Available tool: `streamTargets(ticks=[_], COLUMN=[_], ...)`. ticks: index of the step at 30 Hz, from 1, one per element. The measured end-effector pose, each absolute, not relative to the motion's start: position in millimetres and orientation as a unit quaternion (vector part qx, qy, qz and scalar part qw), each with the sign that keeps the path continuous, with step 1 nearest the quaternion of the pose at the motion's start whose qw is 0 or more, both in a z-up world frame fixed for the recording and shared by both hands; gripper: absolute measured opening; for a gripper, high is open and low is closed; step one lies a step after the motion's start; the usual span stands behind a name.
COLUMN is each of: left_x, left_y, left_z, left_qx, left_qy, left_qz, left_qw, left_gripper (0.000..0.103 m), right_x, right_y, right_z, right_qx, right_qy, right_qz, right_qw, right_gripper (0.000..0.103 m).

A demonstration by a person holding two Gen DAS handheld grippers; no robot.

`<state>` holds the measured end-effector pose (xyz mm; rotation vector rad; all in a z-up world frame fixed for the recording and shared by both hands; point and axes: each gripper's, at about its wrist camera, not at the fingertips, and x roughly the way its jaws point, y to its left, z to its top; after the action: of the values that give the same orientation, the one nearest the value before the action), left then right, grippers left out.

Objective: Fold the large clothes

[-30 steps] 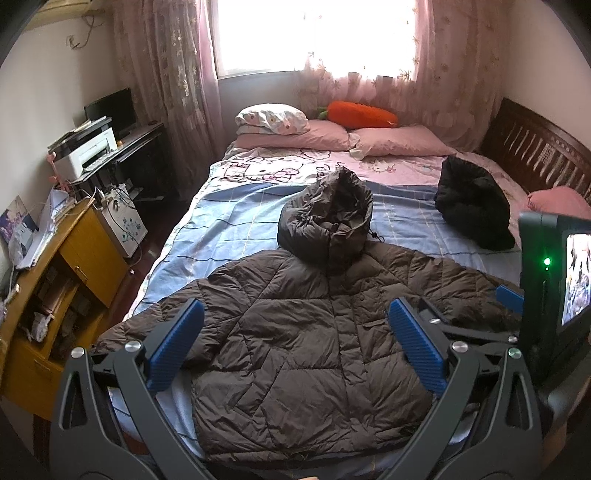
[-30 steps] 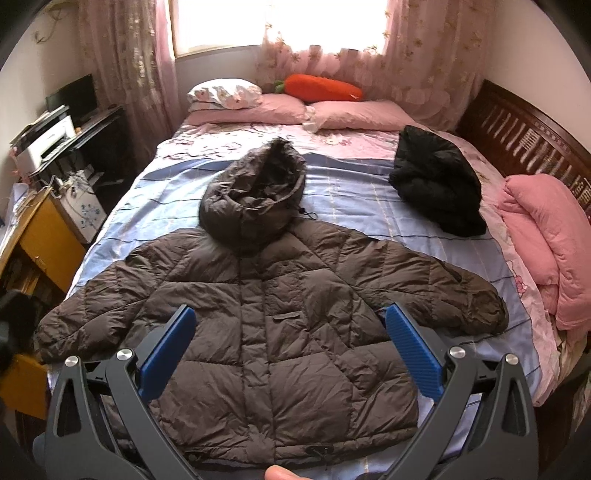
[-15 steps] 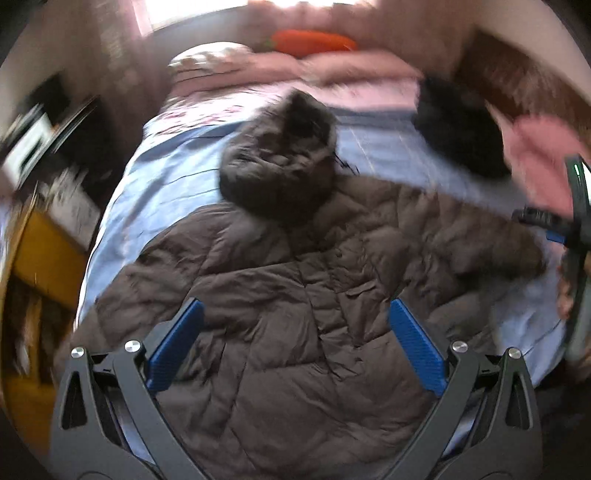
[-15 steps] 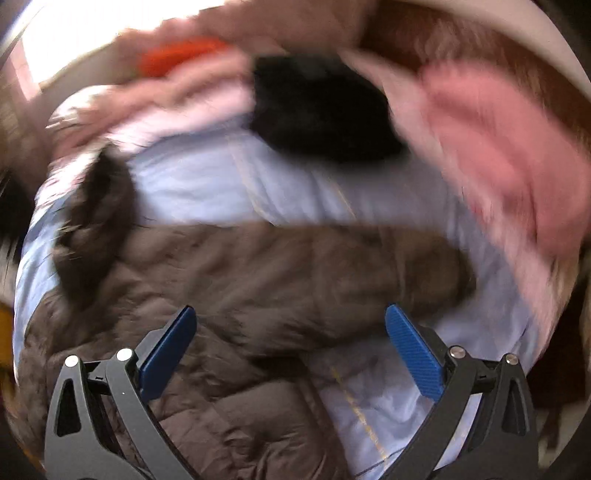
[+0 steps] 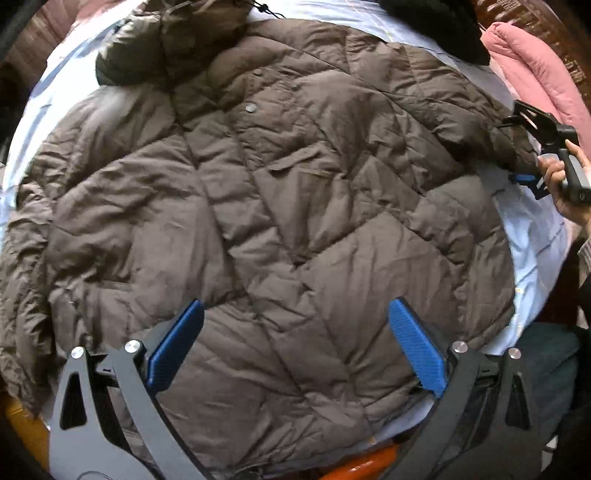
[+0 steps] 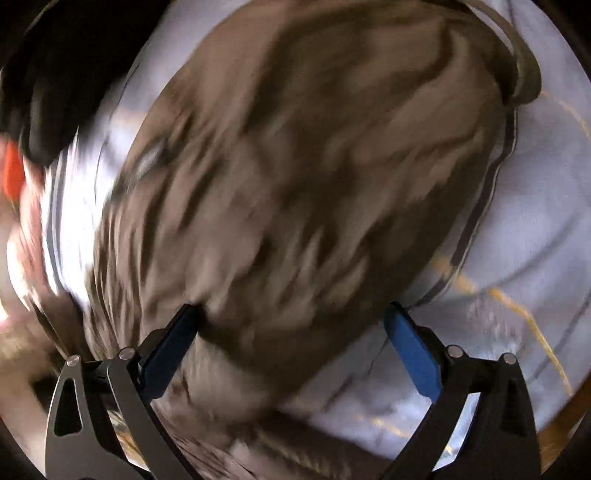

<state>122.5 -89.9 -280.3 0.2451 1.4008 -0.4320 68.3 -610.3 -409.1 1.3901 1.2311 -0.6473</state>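
A large brown quilted jacket (image 5: 280, 192) lies spread front-up on the bed, hood (image 5: 173, 40) at the far end. My left gripper (image 5: 295, 347) is open and empty, hovering low over the jacket's lower body. My right gripper (image 6: 291, 347) is open, with the jacket's right sleeve (image 6: 314, 166) between its jaws; this view is blurred. In the left wrist view the right gripper (image 5: 532, 158) shows at the far right, at the sleeve's end, held by a hand.
A light blue bedsheet (image 5: 528, 229) lies under the jacket and shows in the right wrist view (image 6: 524, 206). A black garment (image 5: 439, 26) and a pink quilt (image 5: 535, 70) lie at the far right. The bed's near edge lies just below the jacket hem.
Both grippers dropped from a high view of the bed to close over the jacket. The right gripper swung right and down onto the right sleeve. Both stayed open.
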Motion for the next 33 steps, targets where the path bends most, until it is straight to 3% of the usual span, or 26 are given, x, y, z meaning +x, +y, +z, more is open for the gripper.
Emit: streamTargets(ticks=[4,6,7,8,11,17,21,22,24,25,26,29,33], left_x=[128.0,131.3,133.3,135.3,142.2,161.3,180.9,187.6,195.7,199.3,203.4,211.7,218.7], left_y=[-77.8,-72.7,-72.1,-70.1,-66.4,-46.3,-20.4,-10.5,3.3,9.5,16.8,28.2,26.8], left_z=[-276.9,-272.3,-269.4,-264.3,-252.2,-226.6,-214.5,-211.9,-209.4,-208.2,-207.8,-214.0,-230.3], left_qx=[0.120,0.117,0.117,0.120,0.133,0.125,0.088,0.073,0.054,0.047,0.041,0.040,0.057], left_qy=[0.628,0.622,0.618,0.611,0.591,0.561,0.557,0.558,0.558,0.557,0.557,0.559,0.572], left_qz=[-0.172,-0.164,-0.161,-0.156,-0.130,-0.093,-0.063,-0.053,-0.039,-0.032,-0.023,-0.006,-0.006], left_qw=[0.749,0.757,0.761,0.767,0.785,0.813,0.823,0.825,0.827,0.828,0.830,0.828,0.819], left_gripper=[0.101,0.101,0.101,0.101,0.101,0.101,0.101,0.101,0.101,0.101,0.101,0.101,0.101], right_x=[54.8,66.4,74.8,81.8,113.2,163.4,179.6,184.6,186.6,184.8,181.6,182.3,160.3], right_y=[-627.7,-624.5,-620.3,-612.9,-586.9,-448.1,-337.7,-309.6,-247.6,-222.0,-200.5,-172.4,-212.1], right_z=[-407.1,-383.9,-366.9,-347.2,-288.0,-197.1,-207.4,-215.1,-243.1,-255.0,-264.0,-276.2,-257.3], right_qx=[0.638,0.612,0.589,0.578,0.559,0.447,0.349,0.321,0.250,0.215,0.178,0.091,0.135], right_qy=[0.443,0.431,0.425,0.400,0.330,0.342,0.423,0.454,0.525,0.549,0.561,0.570,0.540], right_qz=[-0.295,-0.285,-0.284,-0.275,-0.186,0.055,0.175,0.195,0.228,0.233,0.236,0.244,0.248], right_qw=[0.556,0.599,0.627,0.656,0.738,0.825,0.817,0.808,0.781,0.773,0.773,0.779,0.793], right_gripper=[0.097,0.061,0.029,0.019,0.009,0.009,0.012,0.018,0.051,0.077,0.083,0.083,0.085])
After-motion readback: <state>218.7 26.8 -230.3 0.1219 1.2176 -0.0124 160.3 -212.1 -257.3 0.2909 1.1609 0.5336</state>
